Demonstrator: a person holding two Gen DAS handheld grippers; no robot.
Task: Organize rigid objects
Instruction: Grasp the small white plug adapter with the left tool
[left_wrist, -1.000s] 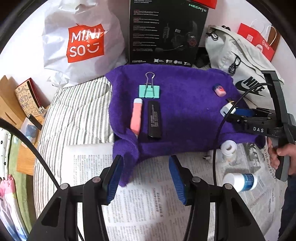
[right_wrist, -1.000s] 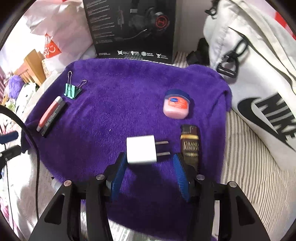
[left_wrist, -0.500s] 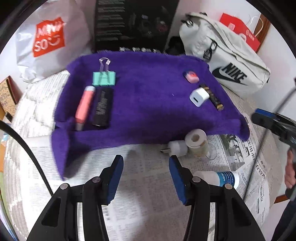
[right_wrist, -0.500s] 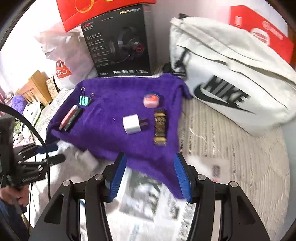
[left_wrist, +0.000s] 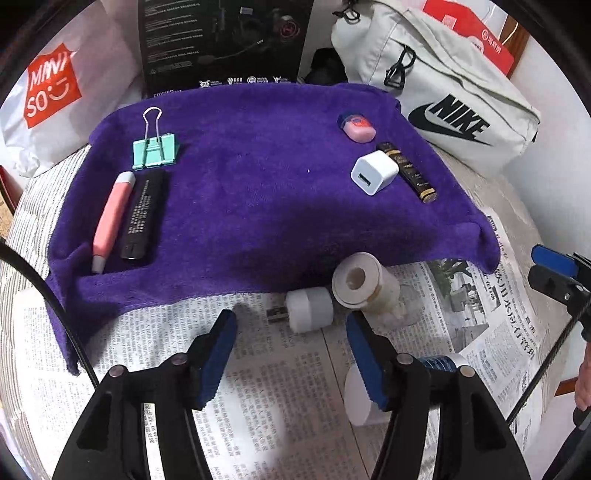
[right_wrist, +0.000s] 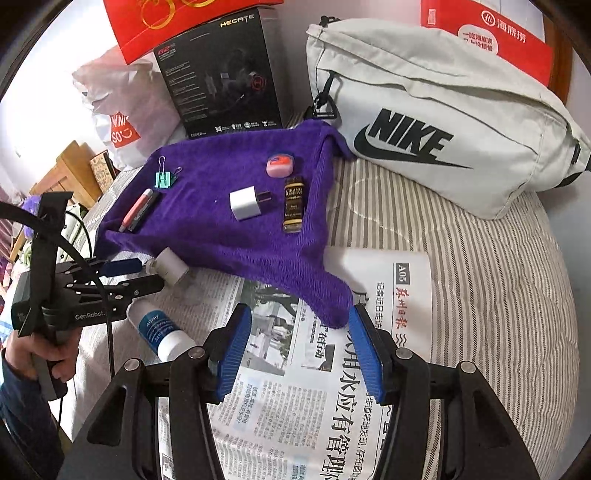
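White plug (left_wrist: 309, 309) just beyond left gripper (left_wrist: 291, 354).

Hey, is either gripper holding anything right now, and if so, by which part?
Nothing is held. The left gripper and the right gripper are both open and empty above the newspaper.

The left wrist view looks steeply down from close above the newspaper (left_wrist: 280, 387), facing the near edge of the purple towel (left_wrist: 240, 206), with a black box (left_wrist: 221, 40) and a Nike bag (left_wrist: 443, 92) behind. The right wrist view sits further back and off to the towel's right corner, over newspaper (right_wrist: 295, 387) and striped bedding (right_wrist: 480, 277). Both share the towel (right_wrist: 221, 221), its objects and the white charger (left_wrist: 373, 171) (right_wrist: 243, 203).
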